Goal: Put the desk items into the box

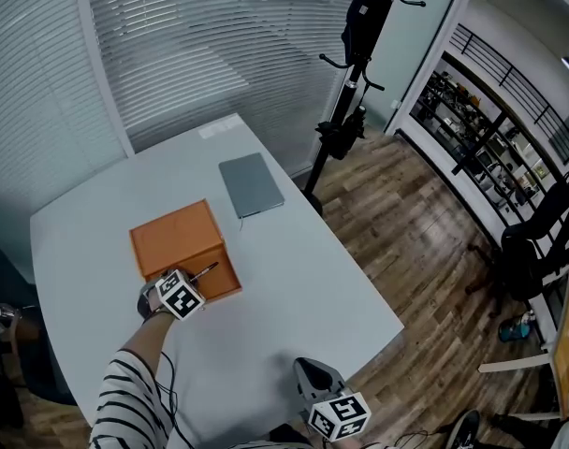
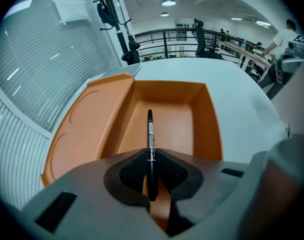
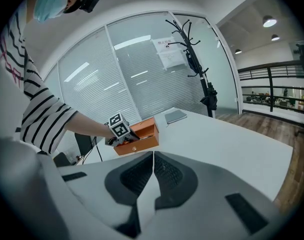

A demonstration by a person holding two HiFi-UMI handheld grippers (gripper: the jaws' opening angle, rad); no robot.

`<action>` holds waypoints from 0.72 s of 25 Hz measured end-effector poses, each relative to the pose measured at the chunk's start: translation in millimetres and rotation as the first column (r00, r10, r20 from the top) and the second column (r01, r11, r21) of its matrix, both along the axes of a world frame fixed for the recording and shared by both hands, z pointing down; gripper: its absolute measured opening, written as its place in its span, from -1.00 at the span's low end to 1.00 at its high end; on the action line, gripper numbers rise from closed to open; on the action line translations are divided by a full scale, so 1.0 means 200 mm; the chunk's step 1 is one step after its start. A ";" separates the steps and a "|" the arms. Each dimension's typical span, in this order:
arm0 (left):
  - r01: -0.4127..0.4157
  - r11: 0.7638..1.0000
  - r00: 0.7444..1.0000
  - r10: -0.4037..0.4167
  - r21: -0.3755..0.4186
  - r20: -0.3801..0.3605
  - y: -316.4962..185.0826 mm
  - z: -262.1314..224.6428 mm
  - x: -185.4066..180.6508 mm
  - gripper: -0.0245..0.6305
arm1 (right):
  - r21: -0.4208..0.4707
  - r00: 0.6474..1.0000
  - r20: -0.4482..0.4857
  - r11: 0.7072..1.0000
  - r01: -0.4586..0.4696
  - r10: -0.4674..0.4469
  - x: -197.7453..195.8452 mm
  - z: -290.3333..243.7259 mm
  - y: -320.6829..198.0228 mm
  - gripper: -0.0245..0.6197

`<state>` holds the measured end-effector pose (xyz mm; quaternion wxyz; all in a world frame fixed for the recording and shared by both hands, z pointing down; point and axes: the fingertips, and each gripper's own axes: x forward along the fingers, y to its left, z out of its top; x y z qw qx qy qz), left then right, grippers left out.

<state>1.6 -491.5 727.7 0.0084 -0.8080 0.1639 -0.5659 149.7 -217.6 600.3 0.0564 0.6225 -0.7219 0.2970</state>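
One black pen (image 2: 151, 144) is pinched in the left tongs (image 2: 151, 158). The two dark pads squeeze it from both sides, a little below its middle. The pen points straight ahead, and its far end hangs over the inside of the orange box (image 2: 212, 126). It does not touch the bottom of the box. The box is open. Its lid (image 2: 87, 129) lies flat, tipped out to the left side in the left gripper view.

From the head view, the box (image 1: 177, 237) sits near the middle of the white worktop (image 1: 294, 279). The left tongs (image 1: 198, 279) are at its near edge, with the pen (image 1: 206, 271) sticking out over the box. An arm in a striped sleeve (image 1: 125, 400) reaches to these tongs.

Just past the box, a grey notebook (image 1: 251, 184) lies flat on the worktop. It is near the box but not touching it.

The right tongs (image 3: 152, 156) are clenched, pad against pad. In the head view the right tongs (image 1: 308, 370) are down at the near edge of the worktop, well apart from the box. Their own view looks across the worktop at the box (image 3: 142, 136) and the left tongs (image 3: 123, 133) beside it.

Beyond the worktop stands a black coat stand (image 1: 355, 73) on a wood floor (image 1: 406, 213). White blinds (image 1: 191, 45) cover the glass wall behind.
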 end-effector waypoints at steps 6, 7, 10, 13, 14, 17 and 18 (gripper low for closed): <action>0.018 1.000 1.000 -0.018 -0.009 -0.007 0.01 0.01 0.00 -0.74 | 0.006 1.000 0.001 1.000 -0.014 0.014 0.03 0.00 -0.01 -0.84; 0.020 1.000 1.000 -0.020 -0.009 -0.008 0.00 0.01 0.00 -0.74 | 0.008 1.000 -0.001 1.000 -0.017 0.017 0.04 -0.01 -0.01 -0.84; 0.023 1.000 1.000 -0.023 -0.012 -0.006 0.00 0.01 0.00 -0.74 | 0.012 1.000 -0.005 1.000 -0.022 0.022 0.04 -0.02 -0.01 -0.84; 0.024 1.000 1.000 -0.025 -0.018 -0.009 0.00 0.01 0.00 -0.74 | 0.012 1.000 -0.007 1.000 -0.027 0.027 0.05 -0.03 -0.01 -0.84; 0.025 1.000 1.000 -0.025 -0.019 -0.008 0.00 0.01 -0.01 -0.74 | 0.011 1.000 -0.006 1.000 -0.029 0.030 0.05 -0.03 -0.01 -0.84; 0.023 1.000 1.000 -0.023 -0.018 0.000 0.00 0.00 -0.01 -0.74 | 0.011 0.999 -0.005 0.999 -0.039 0.039 0.06 -0.04 0.00 -0.84; 0.020 1.000 1.000 -0.020 -0.016 0.005 0.00 0.00 0.00 -0.74 | 0.011 0.999 -0.005 0.999 -0.041 0.041 0.06 -0.04 0.01 -0.84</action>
